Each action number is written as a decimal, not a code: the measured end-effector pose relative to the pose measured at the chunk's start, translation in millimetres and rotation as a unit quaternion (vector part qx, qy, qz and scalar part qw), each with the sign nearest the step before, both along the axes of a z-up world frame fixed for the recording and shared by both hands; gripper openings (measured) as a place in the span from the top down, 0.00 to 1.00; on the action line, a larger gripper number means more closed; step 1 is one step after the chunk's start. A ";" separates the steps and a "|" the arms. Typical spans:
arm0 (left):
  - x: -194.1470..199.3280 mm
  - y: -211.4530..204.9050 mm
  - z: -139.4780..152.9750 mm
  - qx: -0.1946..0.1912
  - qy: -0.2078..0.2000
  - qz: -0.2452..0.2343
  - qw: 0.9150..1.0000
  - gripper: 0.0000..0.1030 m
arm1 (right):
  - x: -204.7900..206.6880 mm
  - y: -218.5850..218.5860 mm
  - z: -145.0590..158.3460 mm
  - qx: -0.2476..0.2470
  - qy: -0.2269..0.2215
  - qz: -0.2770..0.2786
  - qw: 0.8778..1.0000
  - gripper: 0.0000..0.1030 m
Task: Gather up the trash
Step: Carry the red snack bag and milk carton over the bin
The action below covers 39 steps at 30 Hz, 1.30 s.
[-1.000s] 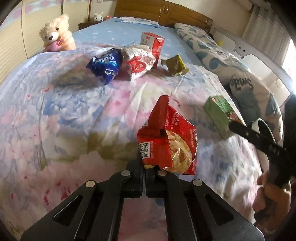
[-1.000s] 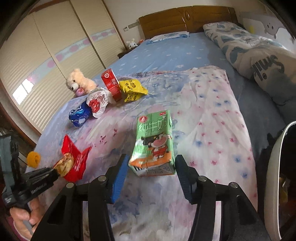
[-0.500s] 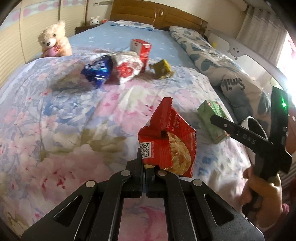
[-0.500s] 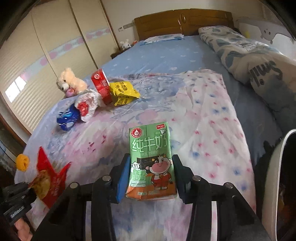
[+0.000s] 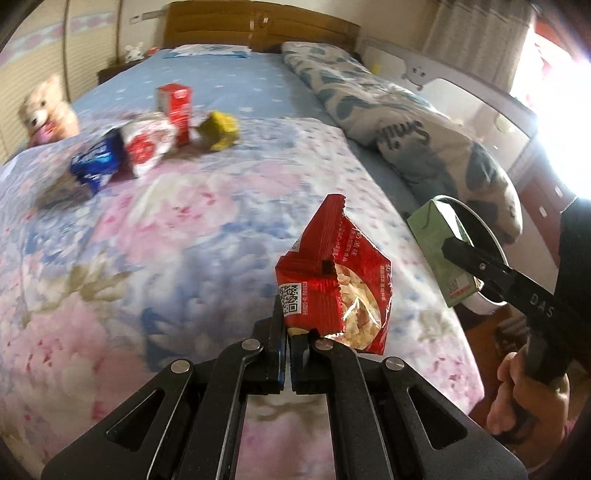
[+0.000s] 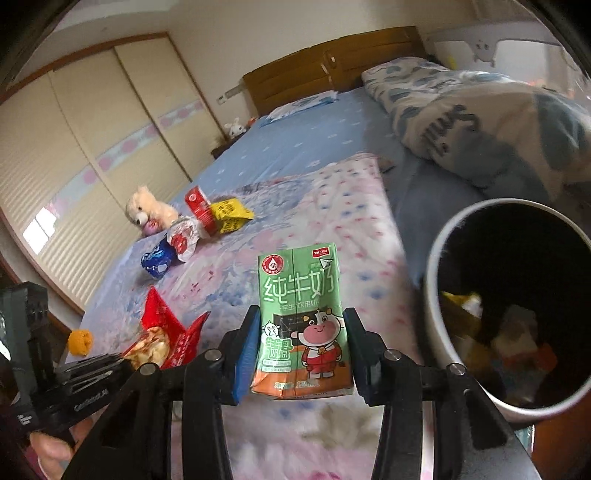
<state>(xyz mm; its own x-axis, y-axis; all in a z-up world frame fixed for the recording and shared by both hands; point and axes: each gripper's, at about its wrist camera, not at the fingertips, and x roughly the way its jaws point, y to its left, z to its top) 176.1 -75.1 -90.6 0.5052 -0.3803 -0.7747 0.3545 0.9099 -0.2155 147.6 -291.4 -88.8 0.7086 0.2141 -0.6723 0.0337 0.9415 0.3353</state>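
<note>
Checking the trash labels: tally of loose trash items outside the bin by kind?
Cartons: 2, green milk carton and red carton
Wrappers or bags: 4, red snack bag, blue, white-red, yellow
Total: 6

Bedroom w/ wooden headboard (image 5: 258, 26), cream sliding wardrobe doors (image 6: 92, 155), bright curtained window (image 5: 546, 44) at right.
</note>
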 end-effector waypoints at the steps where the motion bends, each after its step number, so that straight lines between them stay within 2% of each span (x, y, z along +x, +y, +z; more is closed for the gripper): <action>1: -0.4 -5.6 0.3 0.002 0.000 -0.005 1.000 0.99 | -3.8 -4.2 1.1 -0.001 -0.001 -0.004 1.000 0.57; 9: -2.2 -45.6 6.3 0.007 -0.006 -0.047 0.999 0.99 | -31.1 -48.0 6.6 -0.002 -0.002 -0.047 0.999 0.57; 21: -0.1 -96.9 10.4 0.007 0.000 -0.088 0.996 0.99 | -48.2 -91.0 8.6 -0.006 -0.006 -0.085 0.996 0.57; 39: 10.0 -171.6 16.1 0.022 -0.006 -0.130 0.991 0.99 | -54.3 -138.6 9.2 -0.001 -0.008 -0.124 0.992 0.57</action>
